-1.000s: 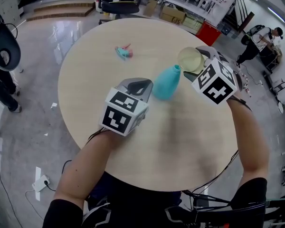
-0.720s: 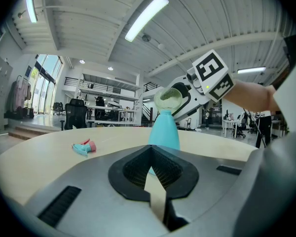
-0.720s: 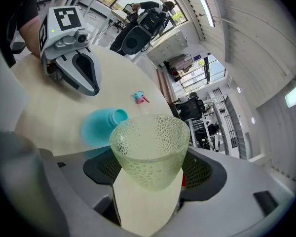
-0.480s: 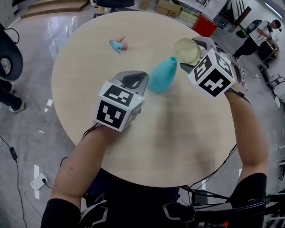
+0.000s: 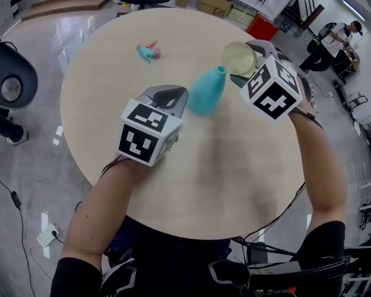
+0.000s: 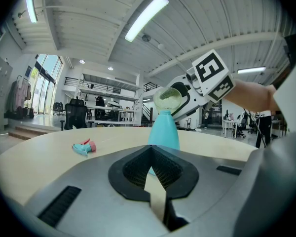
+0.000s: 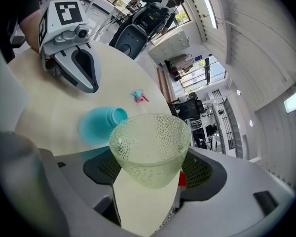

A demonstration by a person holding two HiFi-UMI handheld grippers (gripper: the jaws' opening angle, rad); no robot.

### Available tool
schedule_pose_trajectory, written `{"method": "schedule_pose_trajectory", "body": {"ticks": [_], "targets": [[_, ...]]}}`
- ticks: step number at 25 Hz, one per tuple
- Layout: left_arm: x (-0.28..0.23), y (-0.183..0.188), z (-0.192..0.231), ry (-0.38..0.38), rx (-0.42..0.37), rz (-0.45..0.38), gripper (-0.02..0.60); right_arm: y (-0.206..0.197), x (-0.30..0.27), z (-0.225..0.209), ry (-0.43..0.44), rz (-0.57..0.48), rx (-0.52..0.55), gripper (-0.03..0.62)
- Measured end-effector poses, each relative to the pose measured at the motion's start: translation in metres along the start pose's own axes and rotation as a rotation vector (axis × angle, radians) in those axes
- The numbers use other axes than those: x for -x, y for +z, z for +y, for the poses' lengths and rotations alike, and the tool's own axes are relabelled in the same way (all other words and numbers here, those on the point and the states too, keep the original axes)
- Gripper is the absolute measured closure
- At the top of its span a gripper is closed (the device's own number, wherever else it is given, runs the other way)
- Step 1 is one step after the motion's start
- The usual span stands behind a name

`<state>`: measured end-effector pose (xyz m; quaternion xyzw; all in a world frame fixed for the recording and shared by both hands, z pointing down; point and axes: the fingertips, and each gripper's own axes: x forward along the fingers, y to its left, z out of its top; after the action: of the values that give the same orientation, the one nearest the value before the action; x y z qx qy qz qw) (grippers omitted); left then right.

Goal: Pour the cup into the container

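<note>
A teal narrow-necked bottle stands upright near the middle of the round table. My right gripper is shut on a clear dimpled glass cup, which it holds just right of the bottle's mouth and above it. In the left gripper view the cup hangs right over the bottle's neck. The right gripper view has the cup filling the gap between the jaws, with the bottle below it. My left gripper rests just left of the bottle, shut and empty.
A small teal and pink spray cap lies on the far left part of the table. Office chairs, boxes and a red bin stand past the far edge. A person stands at the far right.
The whole scene has slid a little up and left in the head view. Cup, bottle and both grippers keep the same places relative to one another.
</note>
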<state>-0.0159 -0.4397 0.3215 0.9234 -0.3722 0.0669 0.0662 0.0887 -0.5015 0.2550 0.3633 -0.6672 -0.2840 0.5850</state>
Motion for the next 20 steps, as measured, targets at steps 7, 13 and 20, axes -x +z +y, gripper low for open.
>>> {"method": "schedule_pose_trajectory", "body": {"ticks": [7,13,20], "targets": [[-0.001,0.0,0.001,-0.003,0.003,0.002,0.589,-0.002,-0.001,0.003,0.046,-0.024,-0.11,0.22],[-0.002,0.001,0.001,-0.002,0.0,-0.001,0.589,-0.008,-0.003,0.011,0.161,-0.147,-0.398,0.22],[-0.003,-0.004,-0.005,0.002,0.0,-0.006,0.589,-0.073,-0.008,0.033,0.229,-0.227,-0.76,0.218]]}}
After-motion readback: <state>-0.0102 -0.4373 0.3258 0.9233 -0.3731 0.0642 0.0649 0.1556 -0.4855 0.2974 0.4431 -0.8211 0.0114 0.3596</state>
